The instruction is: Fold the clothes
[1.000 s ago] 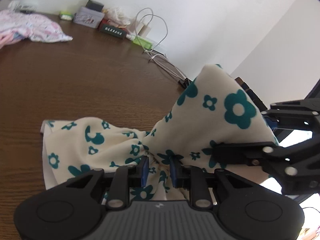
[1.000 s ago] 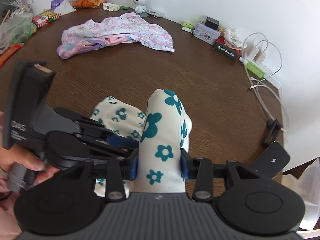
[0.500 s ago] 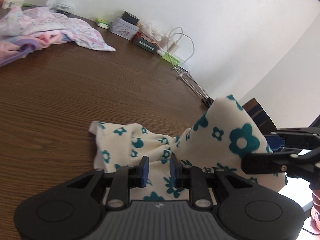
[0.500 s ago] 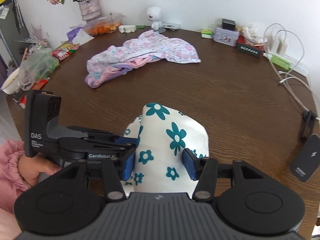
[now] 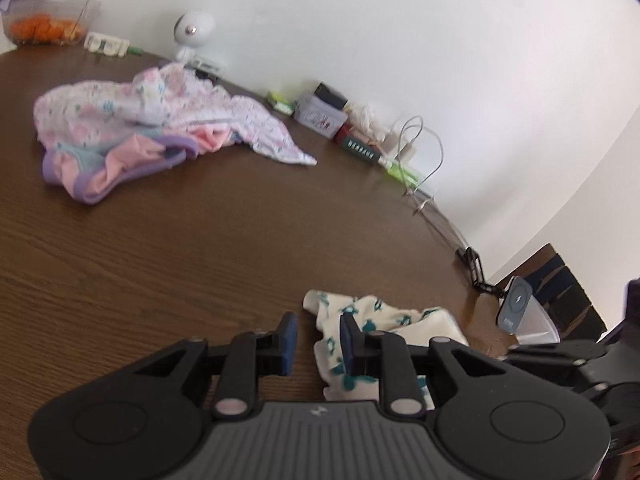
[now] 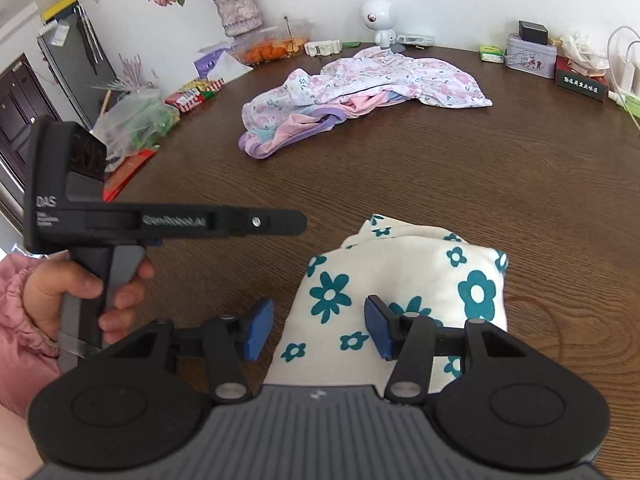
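- Left gripper [image 5: 315,344]: jaws spread, nothing pinched; the garment edge lies just behind its right jaw
- Right gripper [image 6: 319,328]: jaws spread, straddling the garment's left part without pinching it
- Floral garment [image 6: 404,280]: folded bundle on the brown surface [image 6: 480,168], near edge, well apart from the pink clothes pile [image 6: 360,88] at the far side
- Orientation: long axis appears to run near to far, narrower end pointing far
- Risk: the bundle sits loose; withdrawing a jaw that brushes cloth could drag the top layer and undo the fold

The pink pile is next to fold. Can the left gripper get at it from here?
Probably yes. The left gripper is open and holds nothing, and only bare table lies between it and the pink pile. The flowered cloth sits off to its right.
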`<state>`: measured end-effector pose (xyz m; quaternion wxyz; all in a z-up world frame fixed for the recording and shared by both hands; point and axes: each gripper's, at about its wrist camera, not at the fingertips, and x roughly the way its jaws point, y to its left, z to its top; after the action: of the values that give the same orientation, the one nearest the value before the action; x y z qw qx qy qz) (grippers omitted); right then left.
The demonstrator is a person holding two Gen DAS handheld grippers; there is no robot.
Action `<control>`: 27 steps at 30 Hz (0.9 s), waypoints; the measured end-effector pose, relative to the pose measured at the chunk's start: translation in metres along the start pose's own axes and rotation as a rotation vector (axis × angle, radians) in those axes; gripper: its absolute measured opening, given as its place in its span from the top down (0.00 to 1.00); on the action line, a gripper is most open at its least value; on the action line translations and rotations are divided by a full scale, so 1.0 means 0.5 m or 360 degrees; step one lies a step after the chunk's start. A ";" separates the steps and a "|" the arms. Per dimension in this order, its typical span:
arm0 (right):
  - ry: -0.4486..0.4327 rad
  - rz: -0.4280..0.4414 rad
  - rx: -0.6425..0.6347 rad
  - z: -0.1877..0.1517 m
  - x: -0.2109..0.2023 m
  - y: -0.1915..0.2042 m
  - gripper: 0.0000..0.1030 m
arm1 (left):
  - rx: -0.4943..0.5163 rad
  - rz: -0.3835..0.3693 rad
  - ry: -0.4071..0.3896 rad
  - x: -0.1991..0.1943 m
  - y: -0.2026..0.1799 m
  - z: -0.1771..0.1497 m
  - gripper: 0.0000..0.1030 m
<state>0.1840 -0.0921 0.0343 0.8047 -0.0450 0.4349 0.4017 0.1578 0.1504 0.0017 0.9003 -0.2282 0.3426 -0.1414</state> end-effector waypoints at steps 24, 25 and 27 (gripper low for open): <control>-0.0294 -0.0231 -0.0107 -0.130 -0.022 -0.080 0.68 | 0.0522 -0.0005 0.0220 0.122 -0.140 -0.073 0.82; -0.0306 -0.0244 -0.0134 -0.134 -0.023 -0.075 0.68 | 0.0538 -0.0004 0.0224 0.119 -0.142 -0.071 0.82; -0.0333 -0.0256 -0.0176 -0.140 -0.029 -0.070 0.67 | 0.0567 -0.0009 0.0223 0.108 -0.150 -0.064 0.82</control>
<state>0.1572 -0.1538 -0.0079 0.8715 -0.0820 0.3208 0.3619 0.1680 0.0541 -0.0114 0.9000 -0.0557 0.3734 -0.2179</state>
